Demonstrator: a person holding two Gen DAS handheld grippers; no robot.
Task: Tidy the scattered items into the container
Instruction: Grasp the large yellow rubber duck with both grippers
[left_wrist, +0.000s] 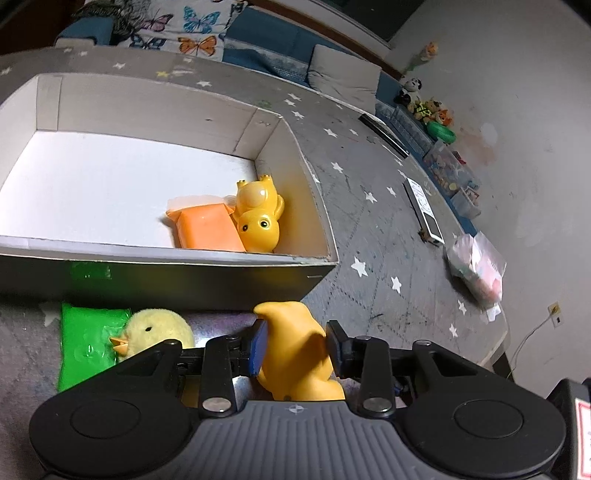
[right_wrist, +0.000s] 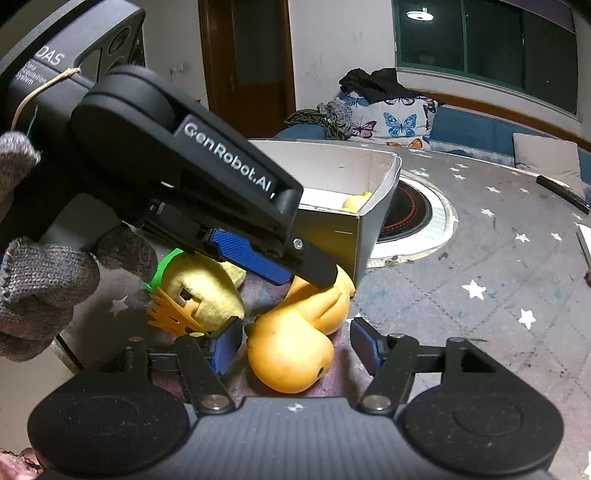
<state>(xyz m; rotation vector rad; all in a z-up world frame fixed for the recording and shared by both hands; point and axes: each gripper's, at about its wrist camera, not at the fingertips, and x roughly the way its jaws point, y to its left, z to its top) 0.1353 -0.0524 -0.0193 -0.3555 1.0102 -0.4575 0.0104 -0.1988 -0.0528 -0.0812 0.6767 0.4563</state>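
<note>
Left wrist: yellow toy (left_wrist: 295, 350) just beside box wall (left_wrist: 184, 280), seemingly touching.

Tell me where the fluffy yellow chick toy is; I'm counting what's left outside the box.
In the left wrist view, the fluffy yellow chick toy lies lower left, outside the white cardboard box, on the green plastic packet.
</note>
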